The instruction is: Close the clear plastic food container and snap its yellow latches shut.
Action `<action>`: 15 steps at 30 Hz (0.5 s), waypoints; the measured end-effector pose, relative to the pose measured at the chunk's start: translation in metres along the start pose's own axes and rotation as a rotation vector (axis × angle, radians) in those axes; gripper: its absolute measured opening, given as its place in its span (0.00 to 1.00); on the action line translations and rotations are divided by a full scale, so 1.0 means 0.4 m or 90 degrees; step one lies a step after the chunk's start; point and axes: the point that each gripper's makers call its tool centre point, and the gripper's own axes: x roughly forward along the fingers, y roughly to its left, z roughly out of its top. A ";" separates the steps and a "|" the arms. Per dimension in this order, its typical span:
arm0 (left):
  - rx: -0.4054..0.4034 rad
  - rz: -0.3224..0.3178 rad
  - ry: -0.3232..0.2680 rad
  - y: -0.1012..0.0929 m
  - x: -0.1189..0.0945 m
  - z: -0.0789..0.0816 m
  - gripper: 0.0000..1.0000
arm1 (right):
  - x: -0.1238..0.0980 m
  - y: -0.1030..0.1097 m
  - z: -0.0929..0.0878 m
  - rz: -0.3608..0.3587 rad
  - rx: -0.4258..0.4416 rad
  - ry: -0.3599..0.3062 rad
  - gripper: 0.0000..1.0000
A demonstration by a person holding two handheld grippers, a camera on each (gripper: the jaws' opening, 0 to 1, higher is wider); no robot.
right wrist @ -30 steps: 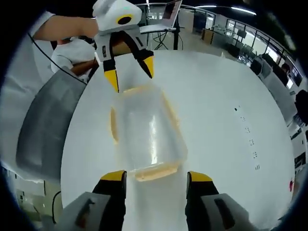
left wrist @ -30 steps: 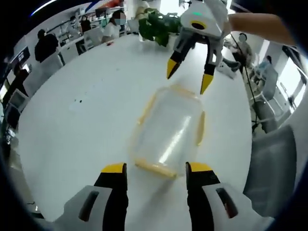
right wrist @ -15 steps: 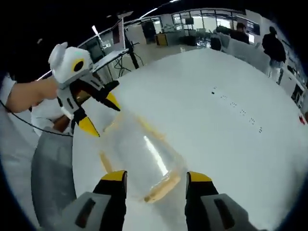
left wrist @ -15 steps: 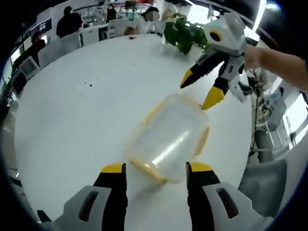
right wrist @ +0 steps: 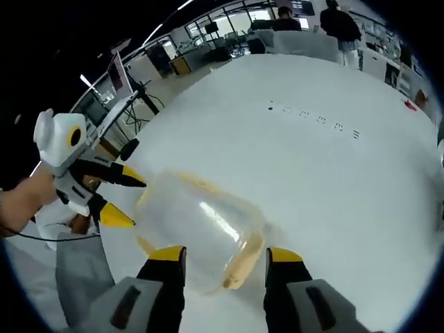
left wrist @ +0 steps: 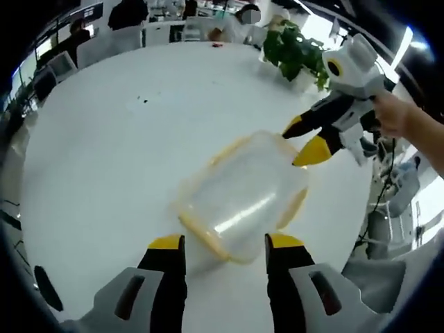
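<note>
From the left gripper view I saw the clear food container (left wrist: 243, 198) lying on the white round table (left wrist: 104, 159), its lid on, with yellow latches (left wrist: 201, 239) showing along its edges. My left gripper (left wrist: 225, 246) stood with its jaws spread apart at the container's near end, one yellow tip on each side of that end, and I could not tell if either tip touched the plastic. The right gripper (left wrist: 302, 139) came in from the right, held by a hand (left wrist: 395, 114), its two yellow tips parted and sitting at the container's far end.

From the right gripper view the container (right wrist: 198, 229) lay just ahead of my right gripper (right wrist: 225, 257), whose jaws were likewise spread, with the container's near yellow latch (right wrist: 239, 267) between them. The left gripper (right wrist: 125, 201) reached in from the left, jaws apart, tips close to the far end of the container.

A potted plant (left wrist: 298, 59) stood at the table's far edge, with people (left wrist: 128, 10) seated beyond it.
</note>
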 end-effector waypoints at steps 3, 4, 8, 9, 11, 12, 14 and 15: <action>-0.025 -0.001 -0.002 -0.002 0.001 -0.002 0.43 | 0.004 -0.005 -0.004 -0.009 0.000 0.006 0.44; -0.035 -0.003 -0.005 -0.004 0.002 -0.002 0.43 | 0.007 0.003 -0.002 0.003 0.022 0.000 0.45; -0.047 -0.006 -0.003 -0.008 0.009 -0.008 0.42 | 0.010 -0.002 -0.002 -0.003 0.020 0.001 0.43; -0.050 -0.007 -0.004 -0.009 0.010 -0.009 0.41 | 0.012 -0.002 -0.001 -0.002 0.025 0.001 0.42; -0.061 -0.013 -0.005 -0.014 0.013 -0.009 0.41 | 0.015 -0.002 -0.001 -0.001 0.038 -0.002 0.41; -0.060 -0.011 -0.004 -0.014 0.015 -0.008 0.42 | 0.017 0.000 -0.001 0.002 0.043 -0.002 0.42; -0.059 -0.009 -0.004 -0.011 0.017 -0.008 0.41 | 0.019 0.002 0.001 0.004 0.061 -0.007 0.42; -0.062 -0.006 -0.001 -0.007 0.019 -0.009 0.40 | 0.019 0.000 -0.003 0.000 0.059 -0.004 0.40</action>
